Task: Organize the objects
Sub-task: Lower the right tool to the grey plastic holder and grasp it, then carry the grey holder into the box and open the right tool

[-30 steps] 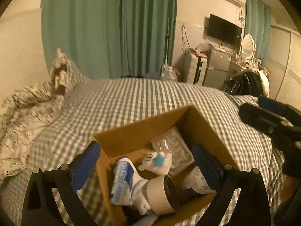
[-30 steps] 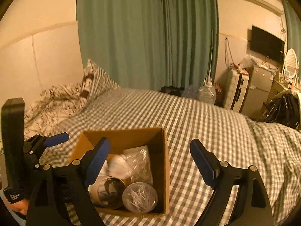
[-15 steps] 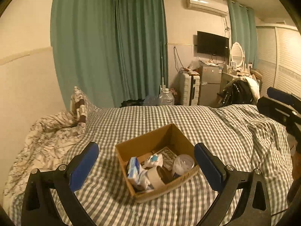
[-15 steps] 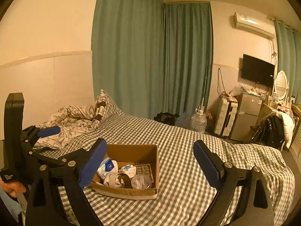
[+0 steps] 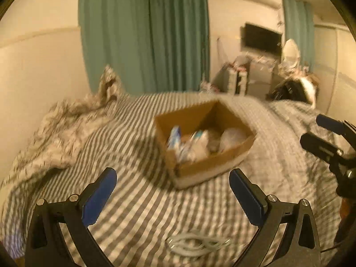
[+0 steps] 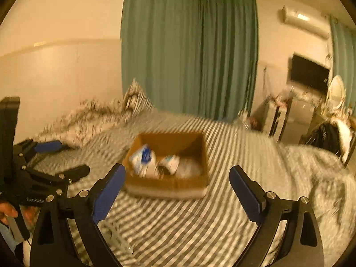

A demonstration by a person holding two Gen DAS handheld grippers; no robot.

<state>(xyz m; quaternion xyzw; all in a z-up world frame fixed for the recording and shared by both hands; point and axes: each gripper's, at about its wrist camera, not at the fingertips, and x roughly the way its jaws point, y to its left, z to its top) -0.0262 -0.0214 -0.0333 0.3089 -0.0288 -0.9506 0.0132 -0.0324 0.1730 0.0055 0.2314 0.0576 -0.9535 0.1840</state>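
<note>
An open cardboard box [image 5: 231,153] sits on the checked bed, holding several blurred white and blue packets; it also shows in the right wrist view [image 6: 202,153]. A coiled white cable [image 5: 197,243] lies on the bedcover in front of the box, between my left fingers. My left gripper [image 5: 173,197] is open and empty, above the cable and short of the box. My right gripper [image 6: 175,191] is open and empty, just short of the box's near wall. Both views are motion-blurred.
A rumpled patterned duvet and pillow [image 5: 73,120] lie at the bed's left by the wall. Green curtains [image 5: 144,33] hang behind. A TV, cabinets and clutter [image 5: 262,75] stand beyond the bed at right. The right gripper shows at the left view's right edge [image 5: 329,142].
Both grippers pulled back from over the box and now tilt down toward the bed. The white cable has come into the left view. Both stay open.
</note>
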